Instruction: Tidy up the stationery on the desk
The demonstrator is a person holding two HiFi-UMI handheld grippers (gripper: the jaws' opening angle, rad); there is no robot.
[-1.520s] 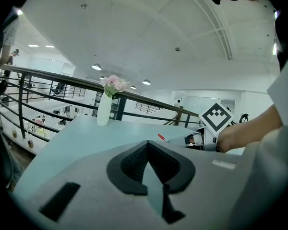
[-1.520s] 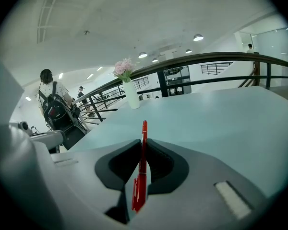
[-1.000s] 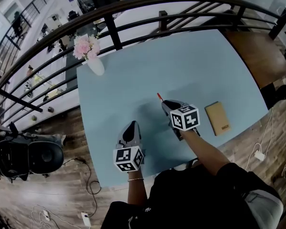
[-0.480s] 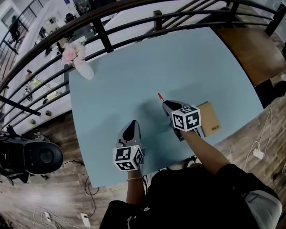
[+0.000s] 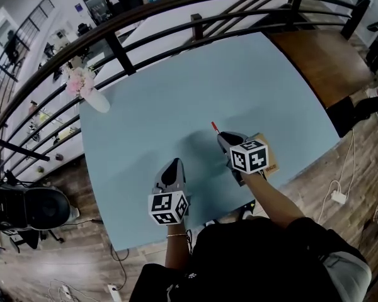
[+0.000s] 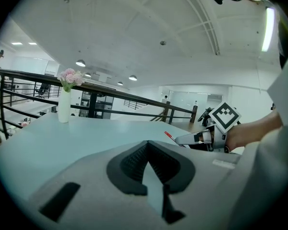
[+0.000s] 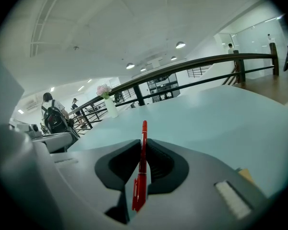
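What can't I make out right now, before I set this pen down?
- Tan flat item: in the head view the right gripper and its marker cube cover most of it, and its print is too small to read.
- Red pen: the head view shows only its tip, because the gripper hides the rest.

Blue desk. Right hand-held gripper holds a red pen, tip poking out ahead. Tan notebook just to its right, partly hidden by its cube. Left hand-held gripper near, over bare desk. Vase at the far left corner.
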